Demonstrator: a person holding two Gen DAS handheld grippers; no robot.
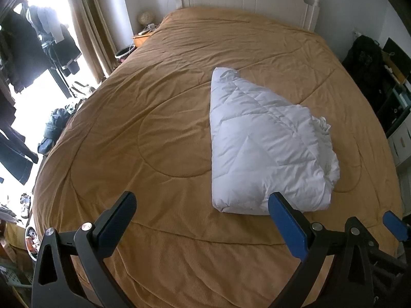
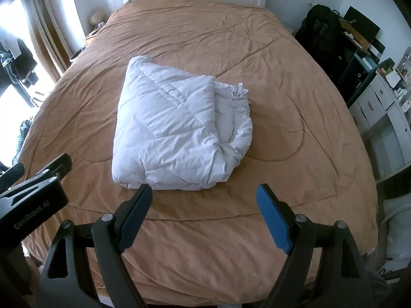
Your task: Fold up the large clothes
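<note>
**White quilted garment folded, tools clear**

White quilted garment (image 2: 177, 128) lies bundled mid-bed (image 2: 295, 205). Left tool (image 1: 203, 220) and right tool (image 2: 205, 210) hover before it, both spread wide, empty. Risk: the loose right-side layers may spring apart, being puffy.
</note>
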